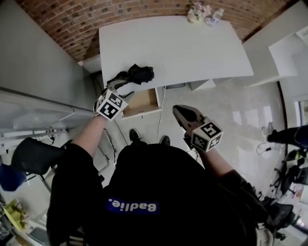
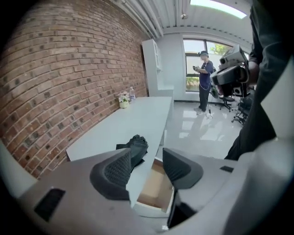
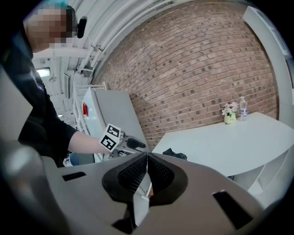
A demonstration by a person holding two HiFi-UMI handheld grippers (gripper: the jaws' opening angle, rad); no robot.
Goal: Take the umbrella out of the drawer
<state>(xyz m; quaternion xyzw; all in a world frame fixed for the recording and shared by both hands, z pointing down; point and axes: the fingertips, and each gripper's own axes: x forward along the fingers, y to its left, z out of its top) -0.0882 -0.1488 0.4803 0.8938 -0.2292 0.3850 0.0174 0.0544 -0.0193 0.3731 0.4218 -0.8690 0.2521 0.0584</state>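
Observation:
The folded black umbrella (image 1: 140, 73) lies on the near left edge of the white table (image 1: 192, 48). Under that edge the wooden drawer (image 1: 141, 102) stands pulled out, and the part of it I see is bare. My left gripper (image 1: 120, 79) hangs just short of the umbrella, open with nothing between its pads. In the left gripper view the umbrella (image 2: 138, 146) shows past the left pad, with the left gripper (image 2: 147, 157) above the drawer (image 2: 156, 186). My right gripper (image 1: 176, 110) is held off the table's front, shut and empty. The right gripper (image 3: 147, 159) faces the umbrella (image 3: 176, 154).
A small flower pot (image 1: 194, 14) and a bottle (image 1: 216, 15) stand at the table's far end by the brick wall. A person (image 2: 204, 78) stands by the window beyond office chairs (image 2: 225, 98). A dark chair (image 1: 33, 156) is at my left.

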